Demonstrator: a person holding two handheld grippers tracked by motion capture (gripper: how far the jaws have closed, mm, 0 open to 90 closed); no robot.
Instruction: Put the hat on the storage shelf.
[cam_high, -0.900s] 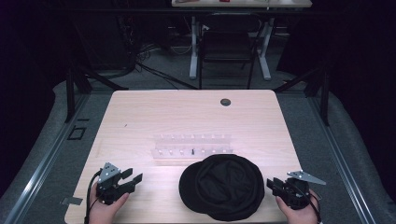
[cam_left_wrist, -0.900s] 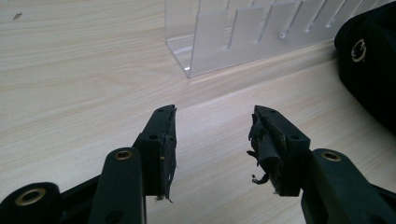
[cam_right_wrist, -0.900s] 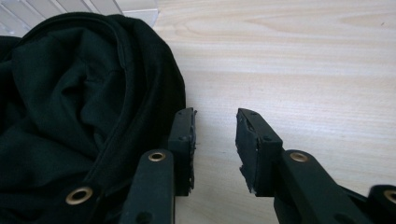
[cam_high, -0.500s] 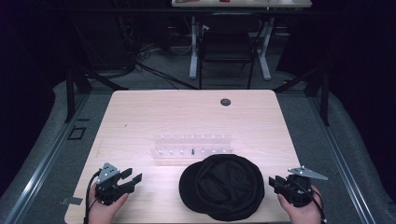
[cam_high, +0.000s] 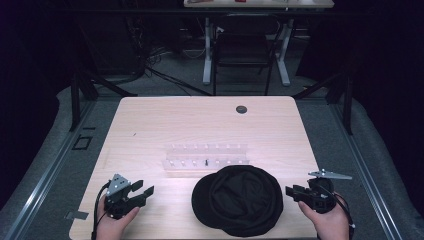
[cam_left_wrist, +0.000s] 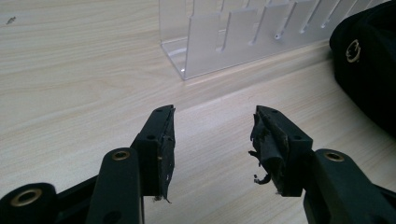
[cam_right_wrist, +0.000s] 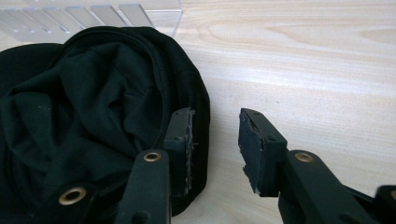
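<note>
A black cloth cap (cam_high: 237, 200) lies upside down near the table's front edge, its crumpled lining (cam_right_wrist: 93, 107) facing up. My right gripper (cam_high: 291, 191) sits just right of the cap and is open. In the right gripper view its jaws (cam_right_wrist: 215, 140) stand apart, the left one over the cap's rim and the right one over bare wood. My left gripper (cam_high: 142, 192) rests at the front left, open and empty, pointing toward the cap. Between its jaws (cam_left_wrist: 212, 135) there is only tabletop, and the cap's edge (cam_left_wrist: 369, 70) shows at the right.
A clear acrylic slotted rack (cam_high: 206, 157) stands just behind the cap, with a small dark piece in one slot; it also appears as the rack (cam_left_wrist: 224, 37) ahead of my left gripper. A dark round grommet (cam_high: 241, 109) sits near the wooden table's (cam_high: 150, 125) far edge.
My right gripper has shifted slightly to the right and risen a little beside the cap. The left gripper and the cap have stayed put.
</note>
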